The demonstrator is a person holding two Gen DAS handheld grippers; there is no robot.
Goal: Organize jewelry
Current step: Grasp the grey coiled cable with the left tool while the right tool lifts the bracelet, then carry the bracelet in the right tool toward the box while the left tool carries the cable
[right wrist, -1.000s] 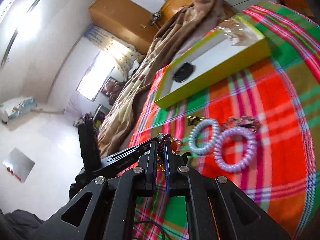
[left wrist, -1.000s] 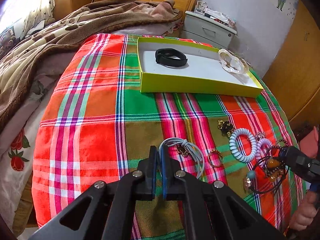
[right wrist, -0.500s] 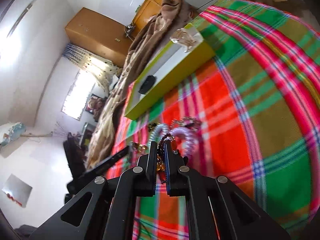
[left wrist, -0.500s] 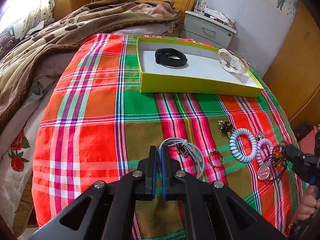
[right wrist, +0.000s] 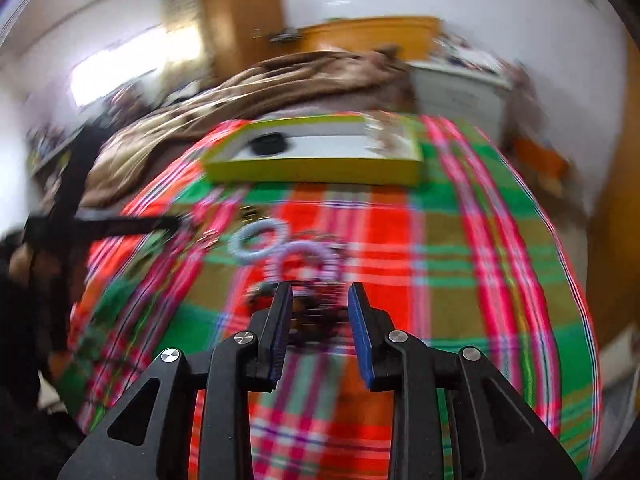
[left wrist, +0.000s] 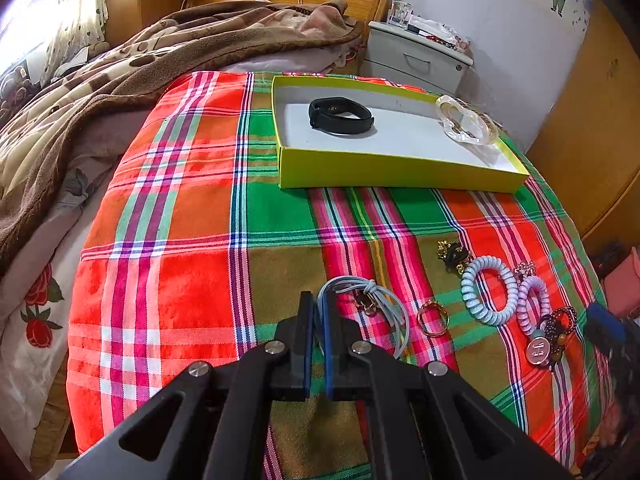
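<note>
A yellow-green box on the plaid cloth holds a black band and a clear bangle. My left gripper is shut on a grey-blue cord loop. Nearby lie a gold ring, a blue coil tie, a lilac coil tie, a dark clip and a beaded bracelet with a round charm. My right gripper is open, with the bracelet on the cloth between its fingers. The right wrist view is blurred.
A brown blanket covers the bed's left and far side. A white nightstand and wooden cupboard stand beyond the box. The cloth's front edge drops off near me.
My right gripper has opened and let go of the beaded bracelet, which now lies on the cloth by the lilac tie. The right gripper swung round. The left gripper has not moved.
</note>
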